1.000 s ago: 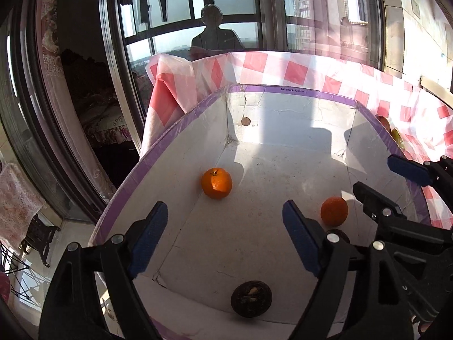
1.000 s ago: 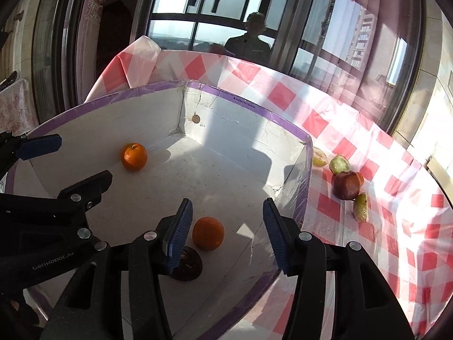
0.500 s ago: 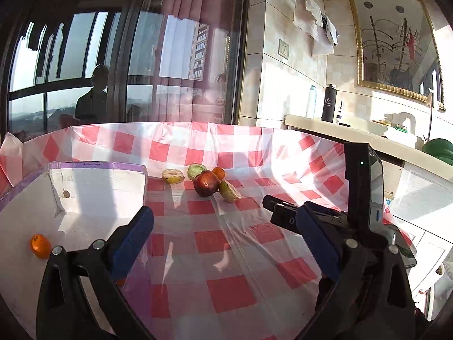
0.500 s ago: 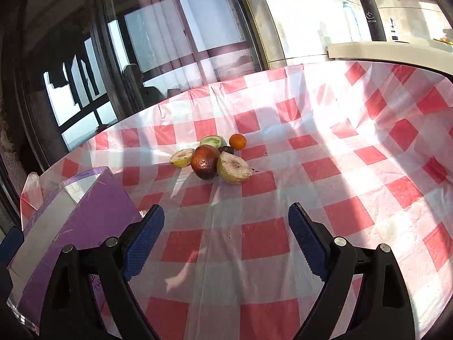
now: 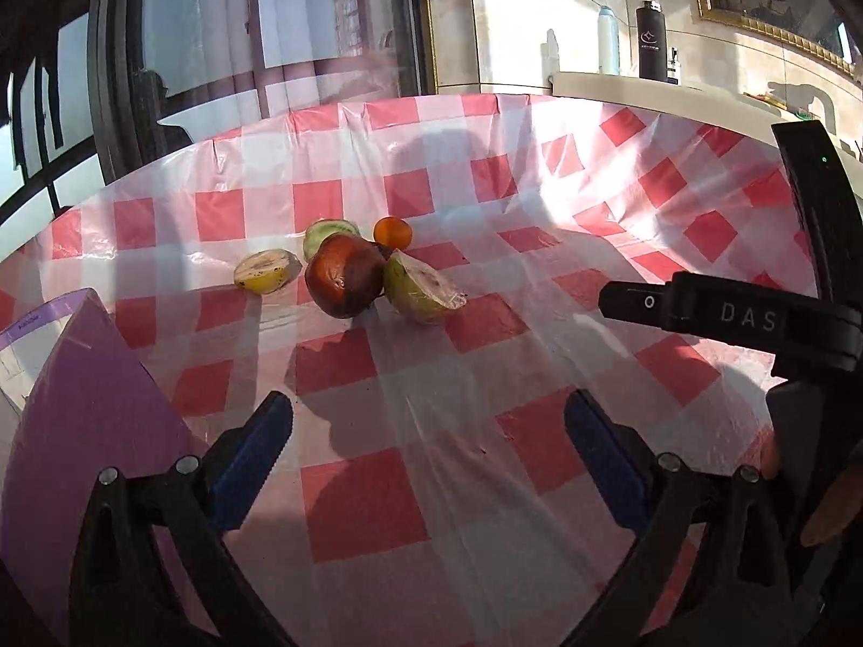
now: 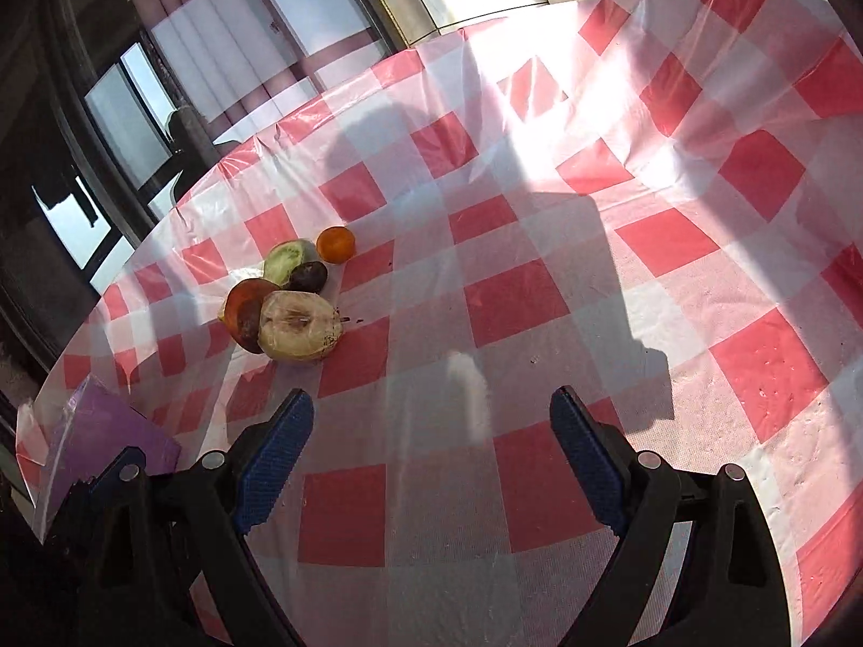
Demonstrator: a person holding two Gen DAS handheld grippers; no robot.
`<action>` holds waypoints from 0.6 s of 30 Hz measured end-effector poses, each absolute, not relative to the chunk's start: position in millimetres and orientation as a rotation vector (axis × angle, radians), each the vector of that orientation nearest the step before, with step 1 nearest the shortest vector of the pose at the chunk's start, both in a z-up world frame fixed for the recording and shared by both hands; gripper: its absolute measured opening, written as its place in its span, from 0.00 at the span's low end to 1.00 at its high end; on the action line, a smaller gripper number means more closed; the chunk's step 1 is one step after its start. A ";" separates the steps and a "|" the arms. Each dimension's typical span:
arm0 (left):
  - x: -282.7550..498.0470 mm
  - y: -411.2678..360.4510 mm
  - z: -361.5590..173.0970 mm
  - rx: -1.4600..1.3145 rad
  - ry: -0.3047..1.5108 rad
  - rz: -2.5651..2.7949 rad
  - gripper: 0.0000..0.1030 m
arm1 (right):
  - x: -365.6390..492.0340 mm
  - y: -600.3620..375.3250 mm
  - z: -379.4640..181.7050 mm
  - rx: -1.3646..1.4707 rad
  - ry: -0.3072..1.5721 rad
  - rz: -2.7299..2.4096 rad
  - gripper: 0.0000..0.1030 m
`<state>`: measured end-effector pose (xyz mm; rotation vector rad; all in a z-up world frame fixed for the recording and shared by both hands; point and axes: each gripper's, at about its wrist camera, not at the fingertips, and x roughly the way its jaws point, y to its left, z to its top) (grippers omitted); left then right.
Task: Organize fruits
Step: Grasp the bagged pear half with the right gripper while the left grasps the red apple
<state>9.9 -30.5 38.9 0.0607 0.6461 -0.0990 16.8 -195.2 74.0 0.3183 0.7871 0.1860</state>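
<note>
On the checked cloth (image 5: 361, 507), the fruit lies in one tight cluster well ahead of both grippers. In the left wrist view the cluster comprises a dark red fruit (image 5: 342, 283) at centre, a cut pale half (image 5: 426, 291) touching its right side, a yellowish half (image 5: 267, 272) just to its left, a green piece (image 5: 323, 232) behind it, and a small orange (image 5: 392, 232) at the rear right. The right wrist view shows the same group, with a dark purple fruit (image 6: 307, 276) between the green piece and the cut half.

The left gripper (image 5: 429, 463) is released: its jaws stand wide apart over bare cloth, with nothing between the blue pads (image 5: 248, 466). The right gripper (image 6: 431, 463) is likewise released and empty. Both sets of jaws have just been opening.

A purple box (image 5: 81, 404) sits at the left edge, near the left gripper. Part of the right gripper body crosses the right side of the left wrist view.
</note>
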 end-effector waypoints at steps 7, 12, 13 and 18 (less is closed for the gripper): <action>26.7 15.5 15.9 -0.258 0.746 -0.269 0.98 | 78.5 -145.2 66.6 0.118 0.873 0.446 0.84; 27.5 -2.6 15.0 -0.161 0.766 -0.262 0.98 | 119.9 -104.8 59.9 0.027 0.921 0.573 0.84; 28.7 -2.1 14.4 -0.165 0.770 -0.260 0.98 | 128.2 -98.7 57.5 0.020 0.939 0.592 0.84; 29.5 2.2 14.0 -0.187 0.767 -0.248 0.98 | 157.3 -65.5 49.3 -0.059 0.997 0.661 0.84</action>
